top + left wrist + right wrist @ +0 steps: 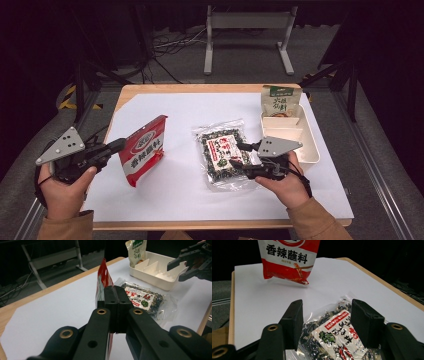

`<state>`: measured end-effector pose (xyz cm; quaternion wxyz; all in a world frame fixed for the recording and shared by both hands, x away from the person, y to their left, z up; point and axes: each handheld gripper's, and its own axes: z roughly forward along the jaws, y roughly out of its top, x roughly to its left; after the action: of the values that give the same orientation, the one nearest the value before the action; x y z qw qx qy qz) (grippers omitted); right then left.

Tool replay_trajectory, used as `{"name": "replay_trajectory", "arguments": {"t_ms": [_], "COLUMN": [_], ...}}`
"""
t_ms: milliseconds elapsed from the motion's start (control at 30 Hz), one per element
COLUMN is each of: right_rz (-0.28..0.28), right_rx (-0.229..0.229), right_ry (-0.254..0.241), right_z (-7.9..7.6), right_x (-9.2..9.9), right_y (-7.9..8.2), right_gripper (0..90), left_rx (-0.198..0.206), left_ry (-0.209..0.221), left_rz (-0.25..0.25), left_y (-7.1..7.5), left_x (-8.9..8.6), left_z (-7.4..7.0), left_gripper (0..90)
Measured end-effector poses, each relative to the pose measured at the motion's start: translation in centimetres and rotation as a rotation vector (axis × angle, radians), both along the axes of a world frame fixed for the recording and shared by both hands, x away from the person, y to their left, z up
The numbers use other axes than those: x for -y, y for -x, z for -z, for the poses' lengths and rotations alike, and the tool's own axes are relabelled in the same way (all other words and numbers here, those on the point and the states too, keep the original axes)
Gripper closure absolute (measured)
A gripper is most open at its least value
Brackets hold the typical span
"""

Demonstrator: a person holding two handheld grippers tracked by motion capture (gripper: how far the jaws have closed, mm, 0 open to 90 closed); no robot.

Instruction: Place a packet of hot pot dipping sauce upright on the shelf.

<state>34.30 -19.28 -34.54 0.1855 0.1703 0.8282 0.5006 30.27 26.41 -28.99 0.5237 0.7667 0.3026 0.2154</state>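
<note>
Two packets are in play, and each is partly masked. In the left gripper view the closed black jaws cover most of the red packet [103, 277], leaving just its thin top edge and a sliver of its side; the left gripper [119, 145] is clamped on that packet's edge and holds it clear of the white sheet [175, 200], its lower corner hanging free in the right gripper view. Its glossy face bears a white panel with bold dark characters. The clear packet [224, 154], a crinkled, shiny film full of dark flakes with a red and white label, lies flat near the middle of the sheet. The right gripper [239, 156] sits at its right edge with jaws spread, one to each side of the film, pads not pressing; its body and the hand hide that corner of the packet in the high view. Just to the right stands a cream plastic tray [311, 141] with slanted dividers, a green and white pouch [278, 100] propped in its far end, its print too small to read. Beyond the wooden table edge [200, 88] the floor is dim, with a metal frame [247, 22] and cables barely readable.
</note>
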Motion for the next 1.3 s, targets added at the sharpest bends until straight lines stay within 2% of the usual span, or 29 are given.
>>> {"name": "replay_trajectory", "arguments": {"t_ms": [200, 333, 400, 467, 533, 600, 633, 733, 767, 800, 867, 900, 967, 1000, 1100, 1300], "right_rz": [-0.037, -0.071, -0.102, -0.117, -0.127, -0.163, -0.163, -0.226, -0.241, -0.279, -0.276, -0.276, -0.282, -0.296, -0.306, -0.33], "right_rx": [-0.002, -0.009, -0.028, -0.04, -0.044, -0.078, -0.078, -0.111, -0.111, -0.106, -0.108, -0.108, -0.112, -0.131, -0.134, -0.134], "right_ry": [0.01, 0.02, 0.019, 0.024, 0.024, 0.0, 0.0, -0.038, -0.049, -0.085, -0.084, -0.084, -0.084, -0.119, -0.129, -0.105], "right_z": [-0.6, -0.9, -1.0, -1.0, -1.0, -1.0, -1.0, -0.9, -0.9, -1.0, -1.1, -1.1, -1.2, -1.3, -1.4, -1.3], "right_x": [-1.4, -2.8, -4.0, -4.7, -5.1, -6.1, -6.1, -7.2, -7.4, -7.9, -8.1, -8.1, -8.0, -7.8, -7.8, -8.1], "right_y": [-0.5, -0.7, -1.0, -1.1, -1.3, -1.6, -1.6, -2.0, -2.1, -2.4, -2.8, -2.8, -3.2, -3.5, -3.5, -3.4], "right_gripper": [43.3, 41.9, 41.2, 40.6, 40.2, 38.8, 38.8, 38.8, 39.9, 42.2, 48.9, 48.9, 57.5, 61.0, 62.6, 64.7], "left_rx": [0.019, 0.023, 0.021, 0.027, 0.031, 0.043, 0.047, 0.045, 0.048, 0.043, 0.045, 0.045, 0.054, 0.059, 0.064, 0.075], "left_ry": [0.021, 0.043, 0.057, 0.072, 0.072, 0.068, 0.065, 0.064, 0.058, 0.062, 0.07, 0.07, 0.086, 0.096, 0.103, 0.117], "left_rz": [0.036, 0.094, 0.12, 0.17, 0.184, 0.201, 0.215, 0.251, 0.258, 0.27, 0.27, 0.27, 0.272, 0.272, 0.268, 0.263], "left_y": [0.3, 0.6, 0.7, 0.9, 1.0, 1.3, 1.4, 1.6, 1.5, 1.5, 1.4, 1.4, 1.5, 1.5, 1.6, 1.7], "left_x": [0.5, 1.1, 1.5, 2.1, 2.4, 3.0, 3.3, 4.2, 4.5, 4.8, 4.8, 4.8, 4.6, 4.5, 4.4, 4.3], "left_z": [-0.4, -0.8, -0.8, -1.1, -1.2, -1.4, -1.5, -1.6, -1.6, -1.6, -1.5, -1.5, -1.5, -1.5, -1.5, -1.6], "left_gripper": [90.0, 90.0, 90.0, 90.0, 90.0, 90.0, 90.0, 90.0, 90.0, 90.0, 90.0, 90.0, 90.0, 90.0, 90.0, 90.0]}}
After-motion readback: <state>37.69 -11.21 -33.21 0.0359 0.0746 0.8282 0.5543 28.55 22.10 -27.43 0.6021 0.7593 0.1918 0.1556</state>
